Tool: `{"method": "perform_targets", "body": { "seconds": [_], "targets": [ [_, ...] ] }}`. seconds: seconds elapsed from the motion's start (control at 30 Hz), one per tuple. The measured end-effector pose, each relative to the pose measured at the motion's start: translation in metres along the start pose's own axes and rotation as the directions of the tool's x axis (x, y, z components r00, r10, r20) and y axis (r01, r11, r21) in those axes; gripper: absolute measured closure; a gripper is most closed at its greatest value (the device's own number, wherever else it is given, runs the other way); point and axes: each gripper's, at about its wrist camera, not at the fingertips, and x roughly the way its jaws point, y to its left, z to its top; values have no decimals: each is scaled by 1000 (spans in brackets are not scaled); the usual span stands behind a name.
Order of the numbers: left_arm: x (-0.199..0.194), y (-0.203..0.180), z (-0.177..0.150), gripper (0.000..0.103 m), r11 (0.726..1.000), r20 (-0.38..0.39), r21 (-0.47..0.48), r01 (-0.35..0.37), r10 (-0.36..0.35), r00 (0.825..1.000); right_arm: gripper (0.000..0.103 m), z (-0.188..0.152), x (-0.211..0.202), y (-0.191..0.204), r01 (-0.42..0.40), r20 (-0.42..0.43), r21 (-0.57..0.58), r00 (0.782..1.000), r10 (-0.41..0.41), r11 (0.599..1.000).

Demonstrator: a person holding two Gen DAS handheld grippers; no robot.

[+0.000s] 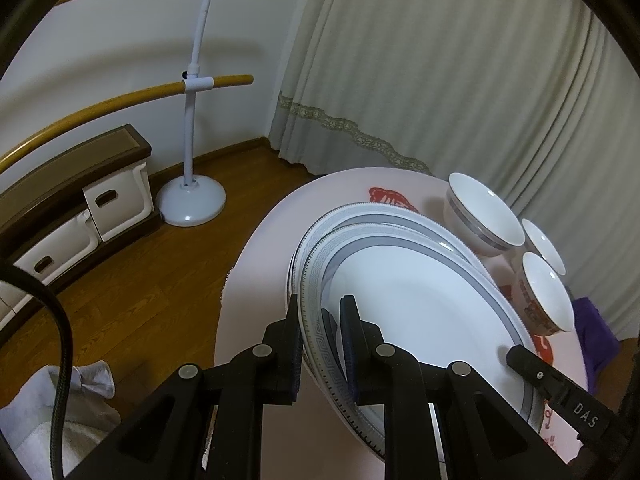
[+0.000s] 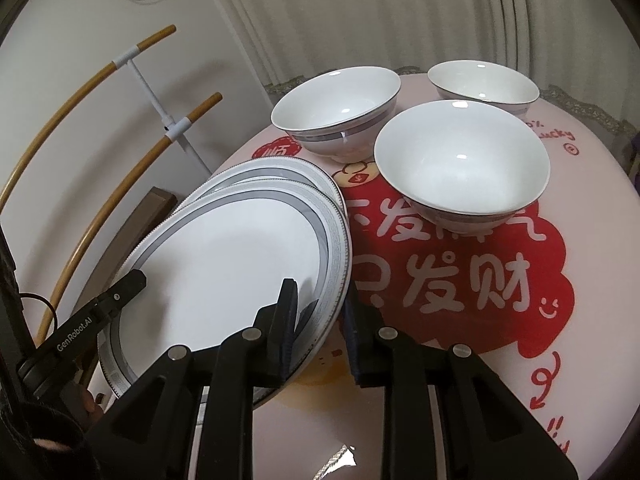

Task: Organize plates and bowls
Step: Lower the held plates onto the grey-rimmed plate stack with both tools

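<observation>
Two white plates with grey patterned rims lie at the left of a round pink table (image 1: 260, 280) (image 2: 592, 208). The top plate (image 1: 420, 312) (image 2: 224, 256) sits slightly offset over the lower plate (image 1: 380, 212) (image 2: 272, 168). My left gripper (image 1: 322, 308) is shut on the top plate's left rim. My right gripper (image 2: 320, 292) is shut on its right rim, one finger on the plate's face and one outside the edge. Each gripper's tip shows in the other's view. Three white bowls (image 2: 340, 108) (image 2: 484, 80) (image 2: 460, 160) stand upright to the right, apart from the plates.
A white floor stand (image 1: 192, 120) with two wooden bars stands by the wall, beside a low cabinet (image 1: 80, 200) with white drawers. Pale curtains (image 1: 440, 60) hang behind the table. A grey cloth (image 1: 60, 400) lies on the wooden floor, and a purple cloth (image 1: 592, 312) lies past the table's right edge.
</observation>
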Motion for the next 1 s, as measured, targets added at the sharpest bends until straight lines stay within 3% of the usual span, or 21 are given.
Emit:
{"method": "perform_targets", "body": {
  "seconds": [0.23, 0.4, 0.63, 1.0],
  "targets": [
    [-3, 1, -1, 89, 1000, 2, 0, 3, -3, 1000, 78, -2, -1, 3, 10, -1, 6, 1000, -10, 1000],
    [-5, 0, -3, 88, 1000, 3, 4, 5, -5, 1000, 66, -4, -2, -8, -8, -4, 68, 1000, 8, 998],
    [-7, -2, -4, 87, 1000, 8, 17, -4, 4, 1000, 65, -5, 1, -21, -83, -12, 121, 996, 85, 989],
    [-6, -7, -6, 86, 999, 9, 30, -17, 17, 1000, 64, 0, 10, -33, -137, -12, 131, 990, 140, 982]
  ]
}}
